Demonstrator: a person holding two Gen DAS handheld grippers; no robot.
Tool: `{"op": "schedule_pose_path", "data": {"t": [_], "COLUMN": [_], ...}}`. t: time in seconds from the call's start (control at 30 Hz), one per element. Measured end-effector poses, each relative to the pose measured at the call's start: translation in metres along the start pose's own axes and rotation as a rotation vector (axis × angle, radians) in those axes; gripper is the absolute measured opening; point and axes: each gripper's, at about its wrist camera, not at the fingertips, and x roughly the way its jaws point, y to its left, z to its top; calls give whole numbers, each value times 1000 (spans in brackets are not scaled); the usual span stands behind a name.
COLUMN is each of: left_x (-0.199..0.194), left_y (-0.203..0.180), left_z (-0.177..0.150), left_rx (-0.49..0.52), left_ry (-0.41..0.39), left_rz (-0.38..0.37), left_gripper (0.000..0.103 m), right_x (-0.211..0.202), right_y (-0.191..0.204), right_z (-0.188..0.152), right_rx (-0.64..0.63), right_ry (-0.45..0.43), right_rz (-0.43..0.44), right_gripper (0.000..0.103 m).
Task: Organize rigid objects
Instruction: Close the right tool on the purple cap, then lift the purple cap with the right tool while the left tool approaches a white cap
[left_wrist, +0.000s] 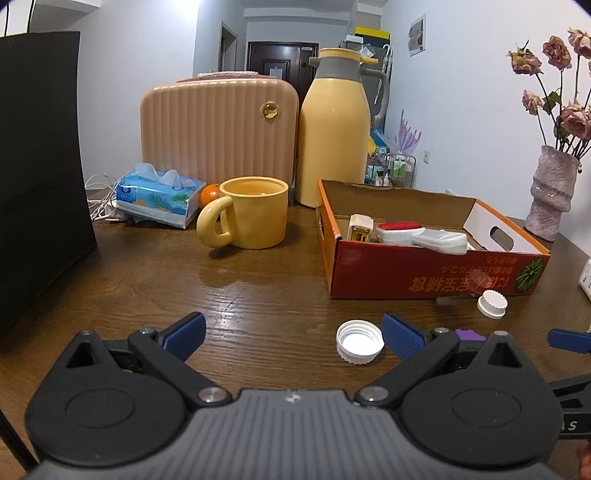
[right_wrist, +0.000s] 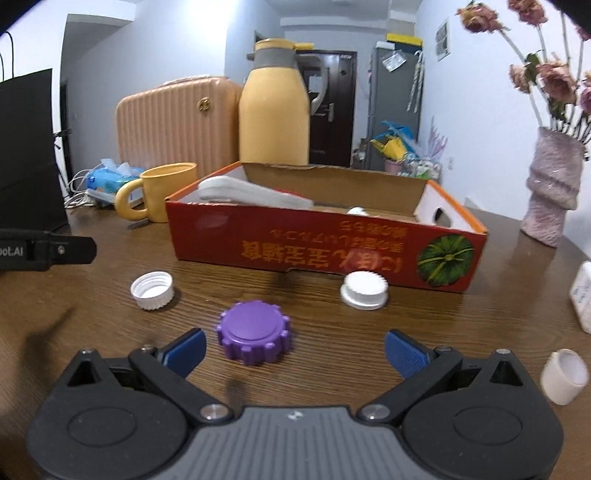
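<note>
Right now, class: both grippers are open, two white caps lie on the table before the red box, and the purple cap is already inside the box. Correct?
Not quite. The purple cap is not in the red box; the right wrist view shows it on the table, just ahead of the open right gripper. The rest stands.

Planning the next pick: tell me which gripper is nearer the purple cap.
Right. The right gripper is open with the purple cap just ahead, near its left finger. The left gripper, also open, sits off to the cap's left, beside the upturned white cap.

Glossy wood table (left_wrist: 258, 295); ribbed plastic purple cap (right_wrist: 253, 332); cardboard box (right_wrist: 325, 254).
</note>
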Motion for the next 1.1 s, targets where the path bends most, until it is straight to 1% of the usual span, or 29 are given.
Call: {"op": "schedule_pose_path", "data": {"t": [0.13, 0.33, 0.4, 0.53, 0.67, 0.73, 0.77, 0.87, 1.1], "left_x": [4, 9, 11, 13, 14, 15, 15, 15, 17], "left_y": [4, 12, 15, 19, 22, 22, 21, 21, 21], "left_z": [0, 1, 1, 1, 2, 2, 2, 2, 1], "left_rx": [-6, -15, -23, -32, -42, -43, -43, -41, -42], "left_ry": [14, 35, 46, 54, 57, 59, 60, 61, 66], "left_rz": [2, 13, 12, 18, 21, 23, 23, 23, 26], "left_gripper": [103, 103, 103, 103, 103, 103, 103, 103, 103], "right_x": [15, 33, 37, 41, 43, 44, 44, 42, 41], "right_y": [10, 20, 23, 24, 21, 19, 19, 20, 16], "right_z": [5, 11, 11, 12, 13, 14, 14, 13, 14], "right_rx": [-23, -40, -47, -50, -34, -21, -22, -23, -3], "right_ry": [25, 65, 77, 84, 85, 85, 84, 75, 62], "right_rz": [5, 18, 13, 25, 57, 70, 71, 78, 86], "right_gripper": [101, 93, 86, 80, 70, 68, 65, 52, 52]}}
